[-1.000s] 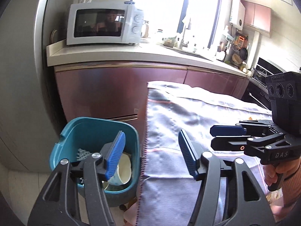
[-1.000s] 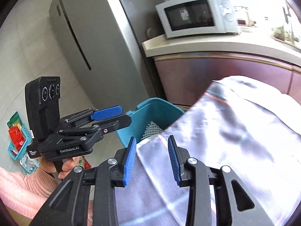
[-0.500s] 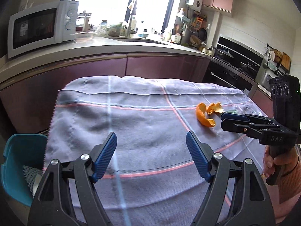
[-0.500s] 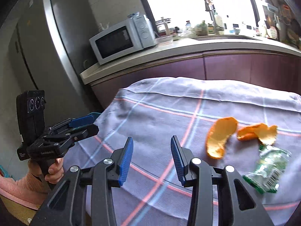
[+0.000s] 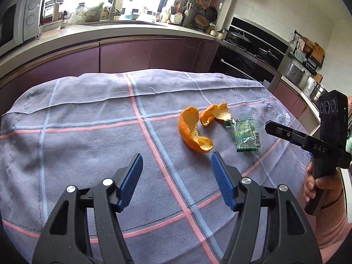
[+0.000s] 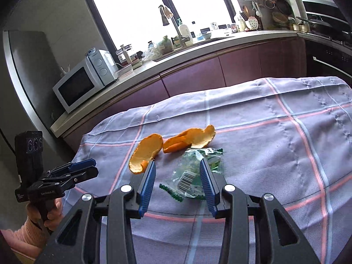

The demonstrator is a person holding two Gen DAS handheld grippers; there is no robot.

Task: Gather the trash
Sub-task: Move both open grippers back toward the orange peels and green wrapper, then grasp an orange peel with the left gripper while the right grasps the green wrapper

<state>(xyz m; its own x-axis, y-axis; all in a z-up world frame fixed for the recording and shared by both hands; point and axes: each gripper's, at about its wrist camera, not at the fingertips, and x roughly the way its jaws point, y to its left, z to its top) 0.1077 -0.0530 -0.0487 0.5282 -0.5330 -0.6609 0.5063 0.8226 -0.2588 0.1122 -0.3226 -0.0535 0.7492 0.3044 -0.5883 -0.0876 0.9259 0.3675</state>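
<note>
On the checked tablecloth (image 5: 88, 132) lie a long orange peel (image 5: 193, 132), a smaller peel (image 5: 214, 113) and a crumpled green wrapper (image 5: 245, 135). My left gripper (image 5: 176, 156) hovers just short of the long peel; its jaws are closing with nothing between them. My right gripper (image 6: 176, 161) is open and low over the wrapper (image 6: 191, 171), which shows between its blue fingers with no pad pressing on it. The long peel (image 6: 146, 154) lies just left of its left finger, the smaller peel (image 6: 193, 137) beyond. Each gripper shows in the other view, the right gripper (image 5: 269, 125) and the left gripper (image 6: 88, 165).
A kitchen counter (image 6: 198, 50) with a microwave (image 6: 83, 83), a sink tap and bottles runs behind the table. A stove and oven (image 5: 248, 50) stand at the right. The cloth (image 6: 275, 132) drops off at the table's far and left edges.
Both grippers swung right, away from the teal bin and onto the table. The peels and wrapper came into view. The right gripper now frames the wrapper; the left's jaws widened, then narrowed.
</note>
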